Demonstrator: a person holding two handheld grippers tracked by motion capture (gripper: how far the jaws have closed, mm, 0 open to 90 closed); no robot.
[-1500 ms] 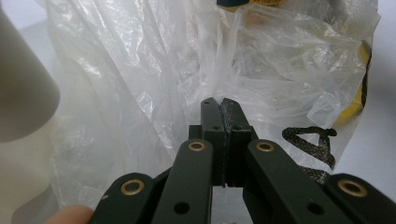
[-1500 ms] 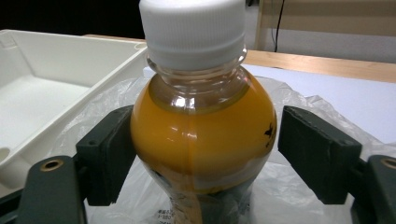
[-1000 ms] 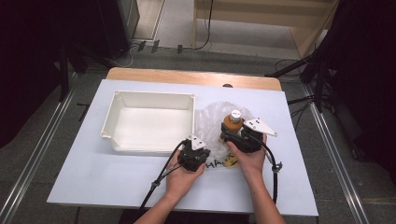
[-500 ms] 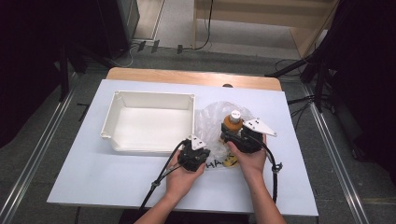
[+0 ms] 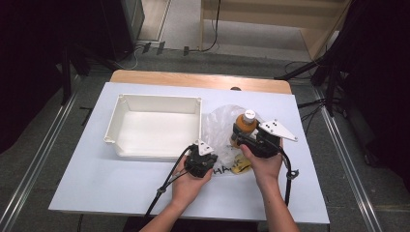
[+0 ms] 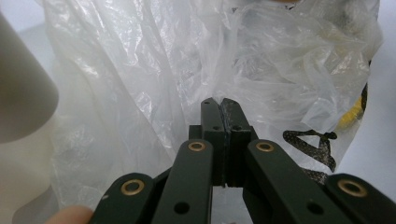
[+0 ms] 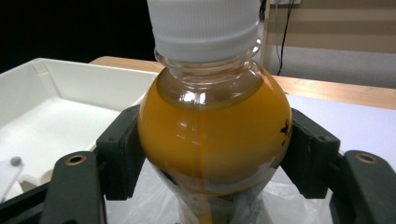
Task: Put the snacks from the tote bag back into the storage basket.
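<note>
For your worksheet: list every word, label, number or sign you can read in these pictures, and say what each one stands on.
"HAN": black capitals on the plastic bag, read in the high view beside the left gripper; the word runs on beneath the right hand, hidden.
Large black strokes on the same bag in the left gripper view: part of a letter, not readable.
Bottle held by the right gripper: a small black mark, unreadable.

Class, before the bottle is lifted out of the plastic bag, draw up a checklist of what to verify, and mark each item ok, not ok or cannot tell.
1. Right gripper clamps the bottle on both sides: ok.
2. White cap sits on the bottle: ok; how tight, cannot tell.
3. Left gripper shut on the plastic bag to hold it down: ok.
4. Bottle upright: ok.
5. Bottle's lower part free of the bag: not ok, plastic surrounds it.
6. White bin has room beside the bag: ok.
</note>
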